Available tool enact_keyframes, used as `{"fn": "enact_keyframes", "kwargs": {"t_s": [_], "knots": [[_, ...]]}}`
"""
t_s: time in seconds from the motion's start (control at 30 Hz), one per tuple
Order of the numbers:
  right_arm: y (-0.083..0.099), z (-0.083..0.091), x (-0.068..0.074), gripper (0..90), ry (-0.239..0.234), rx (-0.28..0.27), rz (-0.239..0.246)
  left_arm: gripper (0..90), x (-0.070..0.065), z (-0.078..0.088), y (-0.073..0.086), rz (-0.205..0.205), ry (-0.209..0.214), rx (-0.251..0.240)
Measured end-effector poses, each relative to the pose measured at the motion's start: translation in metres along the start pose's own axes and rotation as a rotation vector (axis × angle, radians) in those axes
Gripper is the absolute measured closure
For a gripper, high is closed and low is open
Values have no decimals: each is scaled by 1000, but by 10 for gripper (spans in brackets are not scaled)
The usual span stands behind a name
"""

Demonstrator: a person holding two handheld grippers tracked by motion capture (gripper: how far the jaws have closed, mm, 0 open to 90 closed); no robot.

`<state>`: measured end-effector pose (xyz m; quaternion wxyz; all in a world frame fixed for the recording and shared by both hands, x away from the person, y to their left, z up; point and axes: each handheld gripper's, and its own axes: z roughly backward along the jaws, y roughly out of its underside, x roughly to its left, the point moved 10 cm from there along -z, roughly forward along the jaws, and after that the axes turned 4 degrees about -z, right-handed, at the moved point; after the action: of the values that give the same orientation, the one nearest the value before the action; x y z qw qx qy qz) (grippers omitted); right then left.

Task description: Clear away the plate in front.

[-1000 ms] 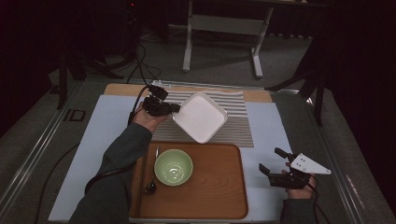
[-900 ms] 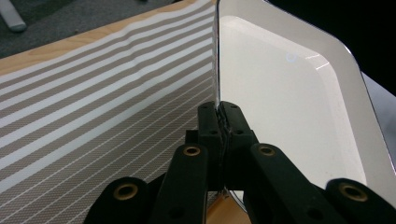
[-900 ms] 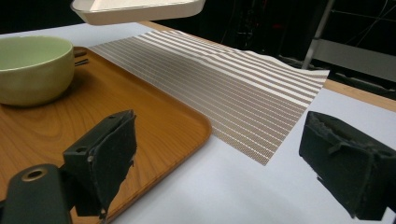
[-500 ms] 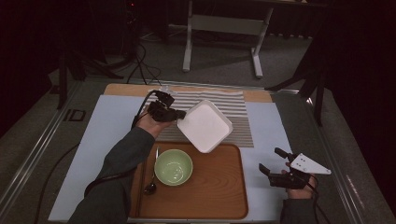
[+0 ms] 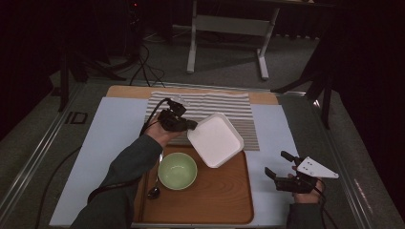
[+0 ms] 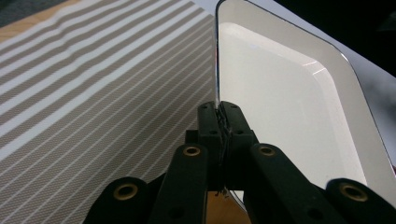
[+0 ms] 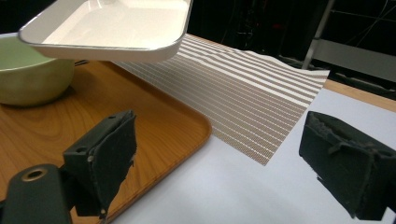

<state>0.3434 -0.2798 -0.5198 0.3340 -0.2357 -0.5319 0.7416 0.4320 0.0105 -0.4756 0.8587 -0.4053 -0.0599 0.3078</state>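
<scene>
One white square dish (image 5: 216,140) pinched by its rim in left gripper (image 5: 184,125) fingers, held tilted in air over tray's (image 5: 224,200) far edge — green bowl (image 5: 177,170) just below-left, right gripper (image 5: 282,167) released, idle, well apart off-tray.

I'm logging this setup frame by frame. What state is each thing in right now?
White square dish: off the table, tilted, gripped by its rim above the tray's far edge.
Left tool: shut on the dish's rim.
Right tool: open, holding nothing, beside the tray.
Green bowl: upright on the tray, looks empty.
Spoon: lying on the tray beside the bowl.
Wooden tray: flat on the table.
Striped mat: spread flat.
</scene>
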Motion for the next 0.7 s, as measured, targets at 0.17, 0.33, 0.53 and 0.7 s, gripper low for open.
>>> {"fn": "enact_keyframes", "kwargs": {"t_s": [0.17,0.33,0.53,0.7], "knots": [[0,0,0,107,2,-1,-2,895,-12,-2,1,-31,20,13],[0,0,0,107,3,-1,-2,894,-19,-3,2,-49,30,22],[0,0,0,107,3,-2,-2,894,-26,-5,7,-63,53,36],[0,0,0,107,2,0,-1,894,-31,-9,13,-74,67,54]]}}
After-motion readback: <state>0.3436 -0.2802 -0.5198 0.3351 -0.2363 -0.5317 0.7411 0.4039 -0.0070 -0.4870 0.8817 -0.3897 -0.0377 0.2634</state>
